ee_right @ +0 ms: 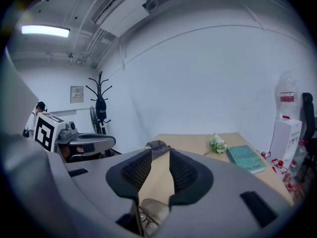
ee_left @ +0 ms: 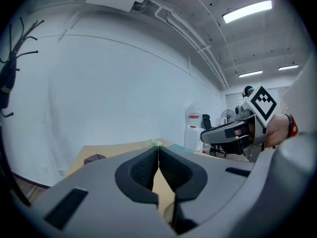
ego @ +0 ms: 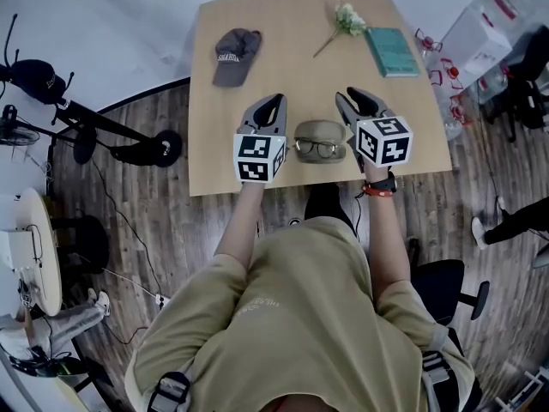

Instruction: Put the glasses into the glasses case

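Left gripper (ee_left: 158,155) jaws pressed together on nothing, right gripper (ee_right: 158,157) jaws a little apart and empty, one gripper at each side of the open glasses case (ego: 320,132), glasses (ego: 317,148) lying on its near half, wooden table (ego: 257,67) under the case, cap (ego: 235,54) beyond the case to the left, flower (ego: 346,20) and teal book (ego: 391,51) beyond it to the right, plank floor (ego: 154,221), white wall (ee_left: 99,83).

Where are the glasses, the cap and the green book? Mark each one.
glasses (ego: 317,148), head view, on the bridge between the lenses.
cap (ego: 238,46), head view, on its crown.
green book (ego: 392,51), head view, on the middle of its cover.
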`<state>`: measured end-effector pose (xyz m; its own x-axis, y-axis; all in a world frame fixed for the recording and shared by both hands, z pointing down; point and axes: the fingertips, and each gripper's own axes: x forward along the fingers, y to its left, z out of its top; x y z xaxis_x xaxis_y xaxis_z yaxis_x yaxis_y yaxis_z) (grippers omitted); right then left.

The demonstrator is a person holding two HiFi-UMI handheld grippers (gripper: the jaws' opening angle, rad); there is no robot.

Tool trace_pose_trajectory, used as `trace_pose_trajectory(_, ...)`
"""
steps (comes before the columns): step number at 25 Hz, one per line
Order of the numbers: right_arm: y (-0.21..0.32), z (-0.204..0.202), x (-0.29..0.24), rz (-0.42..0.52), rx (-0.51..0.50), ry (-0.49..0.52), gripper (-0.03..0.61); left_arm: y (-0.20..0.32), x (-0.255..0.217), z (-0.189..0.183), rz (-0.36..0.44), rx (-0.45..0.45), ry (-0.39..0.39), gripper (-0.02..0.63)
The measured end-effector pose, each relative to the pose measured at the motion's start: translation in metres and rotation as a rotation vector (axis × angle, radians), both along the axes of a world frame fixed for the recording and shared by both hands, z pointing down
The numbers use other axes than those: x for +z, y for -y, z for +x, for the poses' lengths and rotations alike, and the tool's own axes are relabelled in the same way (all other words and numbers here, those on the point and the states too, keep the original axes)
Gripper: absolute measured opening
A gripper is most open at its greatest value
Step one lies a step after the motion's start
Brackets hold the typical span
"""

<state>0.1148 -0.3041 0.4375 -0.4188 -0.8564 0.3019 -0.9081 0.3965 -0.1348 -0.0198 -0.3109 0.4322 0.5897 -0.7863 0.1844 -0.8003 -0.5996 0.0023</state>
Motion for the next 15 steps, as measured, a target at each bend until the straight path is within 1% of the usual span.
trace_pose_trajectory(3,-0.009,0.003,-0.006,0.033,0.044,0.003,0.106,-0.008,-0.005,0.003,0.014,0.007,-0.01,0.023)
trace_pose_trajectory(9,-0.023,0.006,-0.014,0.073,0.097,0.013,0.053,-0.021,-0.011,0.009,0.031,0.024,-0.019,0.023)
trace_pose_trajectory(15,-0.033,0.006,-0.015,0.096,0.126,0.004,0.017,-0.03,-0.012,0.008,0.038,0.024,-0.026,0.023)
